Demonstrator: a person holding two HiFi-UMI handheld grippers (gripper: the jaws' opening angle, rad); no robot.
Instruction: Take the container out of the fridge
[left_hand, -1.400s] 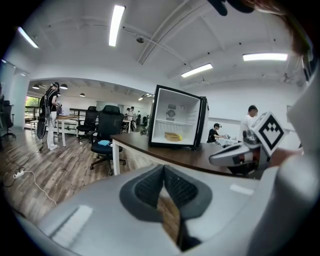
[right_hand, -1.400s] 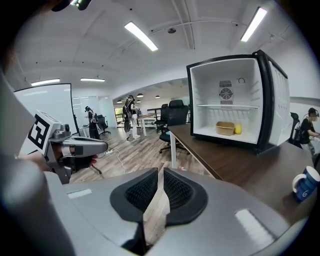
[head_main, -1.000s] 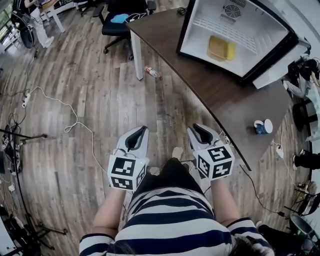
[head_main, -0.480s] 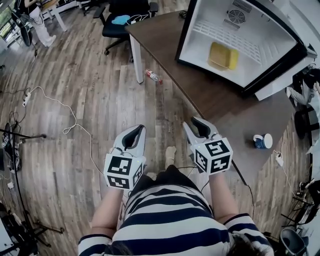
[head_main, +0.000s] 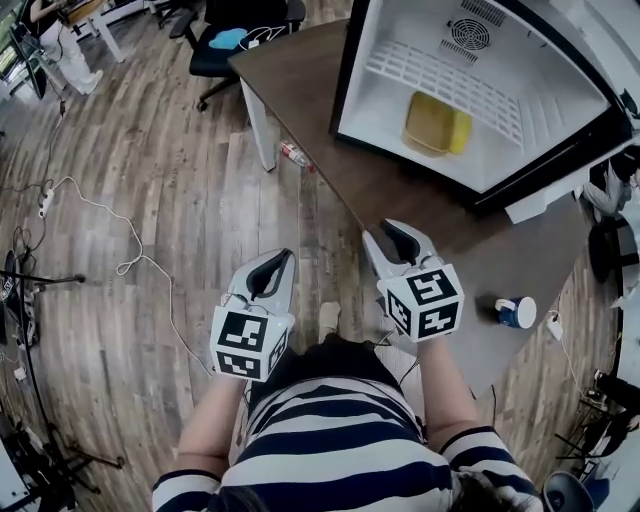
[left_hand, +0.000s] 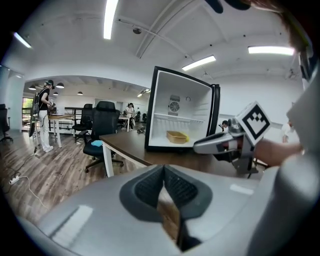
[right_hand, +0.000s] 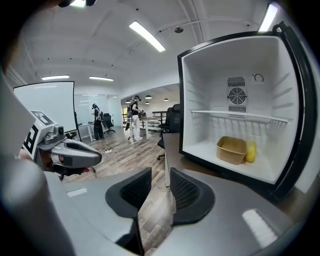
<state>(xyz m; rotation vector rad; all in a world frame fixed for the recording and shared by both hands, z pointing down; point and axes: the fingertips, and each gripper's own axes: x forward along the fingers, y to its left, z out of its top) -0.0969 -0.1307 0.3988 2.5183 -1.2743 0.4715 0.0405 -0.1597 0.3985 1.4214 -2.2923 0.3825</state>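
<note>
A tan plastic container (head_main: 432, 122) sits on the floor of the open white fridge (head_main: 520, 70), with a yellow item (head_main: 462, 130) touching its right side. The right gripper view shows the container (right_hand: 231, 149) ahead and to the right. My right gripper (head_main: 390, 228) hovers over the near edge of the table, well short of the fridge. Its jaws are opening and nothing is between them (right_hand: 160, 172). My left gripper (head_main: 283, 256) hangs over the floor beside it, shut and empty (left_hand: 163, 170).
The fridge stands on a dark wooden table (head_main: 300, 80) with white legs. A blue and white cup (head_main: 515, 312) lies near the table's right end. A bottle (head_main: 295, 155) and a white cable (head_main: 120, 230) lie on the wooden floor. An office chair (head_main: 235, 35) stands behind the table.
The fridge and table have come closer in the head view. My right gripper has moved forward from beside my body to over the table edge. My left gripper has hardly moved.
</note>
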